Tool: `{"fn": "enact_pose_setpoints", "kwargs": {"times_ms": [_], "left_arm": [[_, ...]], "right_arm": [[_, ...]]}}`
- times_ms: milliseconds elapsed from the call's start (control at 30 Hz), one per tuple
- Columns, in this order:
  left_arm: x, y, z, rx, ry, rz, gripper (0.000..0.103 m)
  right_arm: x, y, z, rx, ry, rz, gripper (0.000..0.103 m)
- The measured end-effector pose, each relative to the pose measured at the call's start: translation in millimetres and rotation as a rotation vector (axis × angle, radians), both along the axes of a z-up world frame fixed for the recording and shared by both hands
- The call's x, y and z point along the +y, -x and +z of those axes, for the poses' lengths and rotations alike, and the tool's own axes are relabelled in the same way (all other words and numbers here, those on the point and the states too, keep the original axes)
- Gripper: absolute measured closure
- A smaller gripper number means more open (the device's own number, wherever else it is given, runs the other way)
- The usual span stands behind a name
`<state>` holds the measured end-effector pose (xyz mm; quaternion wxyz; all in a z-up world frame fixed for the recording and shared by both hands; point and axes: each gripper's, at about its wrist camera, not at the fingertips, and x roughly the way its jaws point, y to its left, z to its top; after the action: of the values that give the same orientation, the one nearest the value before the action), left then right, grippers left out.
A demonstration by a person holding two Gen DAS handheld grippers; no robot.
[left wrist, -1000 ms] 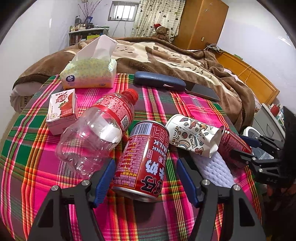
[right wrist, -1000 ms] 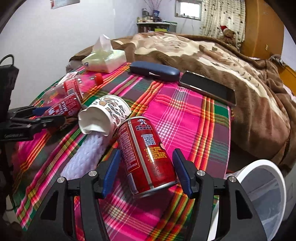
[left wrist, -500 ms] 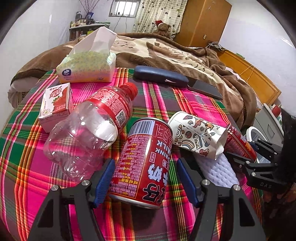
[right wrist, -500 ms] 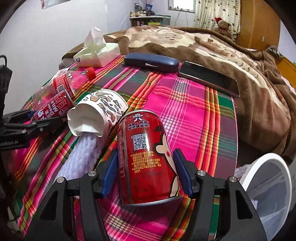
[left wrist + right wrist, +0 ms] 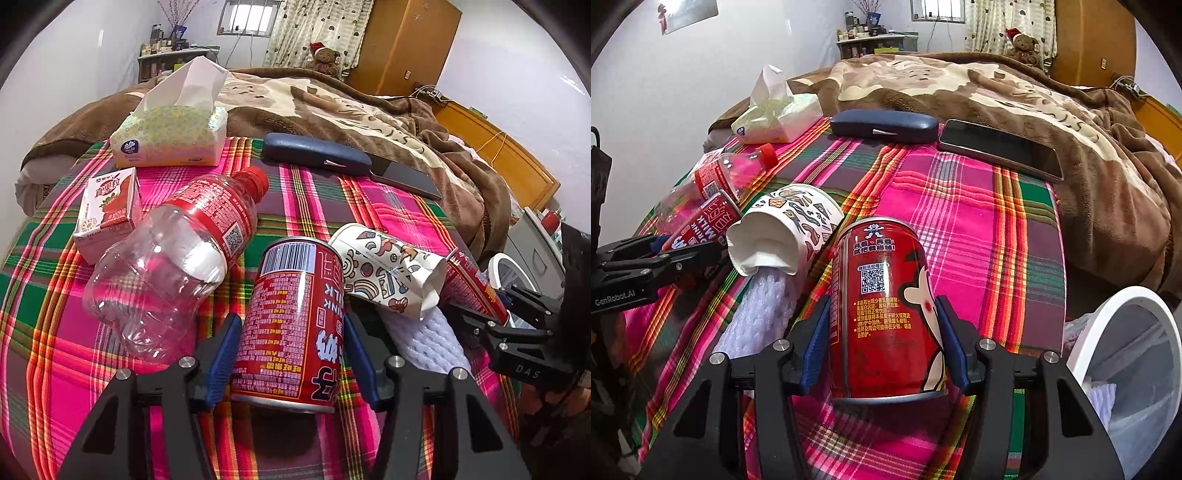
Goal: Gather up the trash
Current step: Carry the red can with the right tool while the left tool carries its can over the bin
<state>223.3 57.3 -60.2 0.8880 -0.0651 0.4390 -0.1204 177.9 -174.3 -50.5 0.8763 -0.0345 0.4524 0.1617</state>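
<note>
Two red milk-drink cans gripped at once on the plaid cloth (image 5: 388,221). Left of the patterned paper cup (image 5: 388,269): left gripper (image 5: 291,347), just closing, pads pressed on one can (image 5: 291,321). Right of the cup: right gripper (image 5: 882,339), likewise just closing, clamped on the other can (image 5: 886,310), near the white bin (image 5: 1123,314).

The left gripper (image 5: 290,347) points steeply downward; its jaws have just been closing, and the blue pads (image 5: 223,354) now press both sides of a can (image 5: 291,317). The right gripper (image 5: 884,339) also points steeply downward; its jaws have likewise just been closing, and its pads (image 5: 816,347) clamp a second can (image 5: 886,306).
</note>
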Motion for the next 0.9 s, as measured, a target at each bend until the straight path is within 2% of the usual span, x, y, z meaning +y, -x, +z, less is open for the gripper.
{"fn": "enact_pose_setpoints", "kwargs": {"times_ms": [600, 900], "left_arm": [[-5.1, 24.2, 10.2, -0.024, 0.005, 0.0, 0.048], [-5.6, 25.2, 2.8, 0.011, 0.043, -0.014, 0.048]], "right_arm": [[-7.4, 15.8, 10.1, -0.019, -0.057, -0.066, 0.048], [-9.8, 22.7, 12.2, -0.019, -0.068, -0.083, 0.048]]}}
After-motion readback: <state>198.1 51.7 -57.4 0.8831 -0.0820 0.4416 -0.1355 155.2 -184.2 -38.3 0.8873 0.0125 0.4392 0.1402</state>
